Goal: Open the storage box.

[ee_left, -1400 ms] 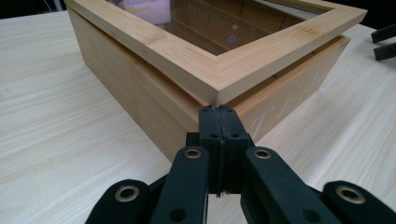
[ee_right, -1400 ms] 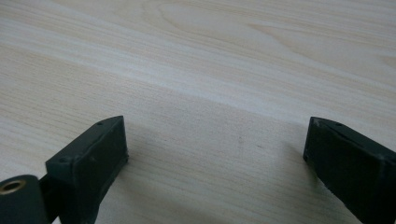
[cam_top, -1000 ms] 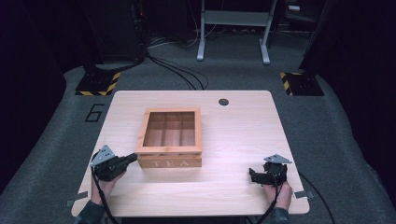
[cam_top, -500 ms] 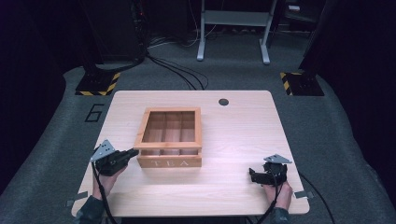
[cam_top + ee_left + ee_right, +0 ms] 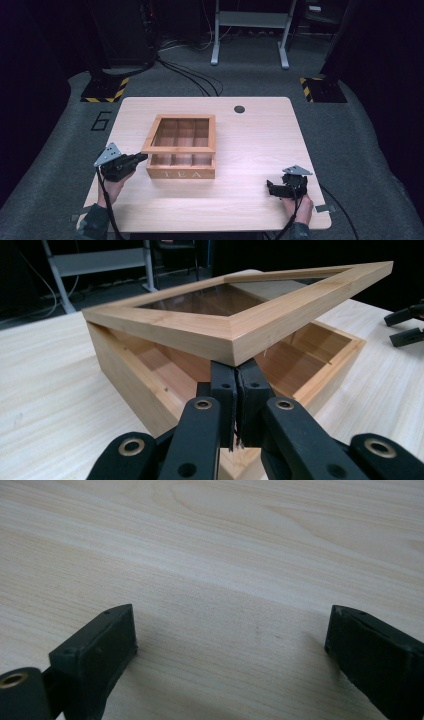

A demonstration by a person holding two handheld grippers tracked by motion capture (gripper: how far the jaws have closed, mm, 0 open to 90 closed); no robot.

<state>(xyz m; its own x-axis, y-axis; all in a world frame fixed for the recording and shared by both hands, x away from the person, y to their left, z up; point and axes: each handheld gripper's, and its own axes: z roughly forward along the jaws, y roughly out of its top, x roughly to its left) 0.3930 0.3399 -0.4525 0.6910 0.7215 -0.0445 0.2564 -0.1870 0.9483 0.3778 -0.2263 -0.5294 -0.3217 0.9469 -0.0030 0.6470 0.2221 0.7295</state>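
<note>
Left hand-held gripper (image 5: 235, 390), jaws pinched together, props the tea box (image 5: 182, 167) lid (image 5: 240, 320) corner up; right hand-held gripper (image 5: 285, 189) sits wide open on the table (image 5: 250, 145).

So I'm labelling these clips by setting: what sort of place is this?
Probably a lab or workshop: a lone wooden table on grey carpet, hazard-striped stand bases, and loose cables across the floor.

The square light wooden tea box (image 5: 181, 167) looks smooth, its framed lid (image 5: 240, 320) has shiny glass, and the pale wooden table (image 5: 260, 145) is matt.
</note>
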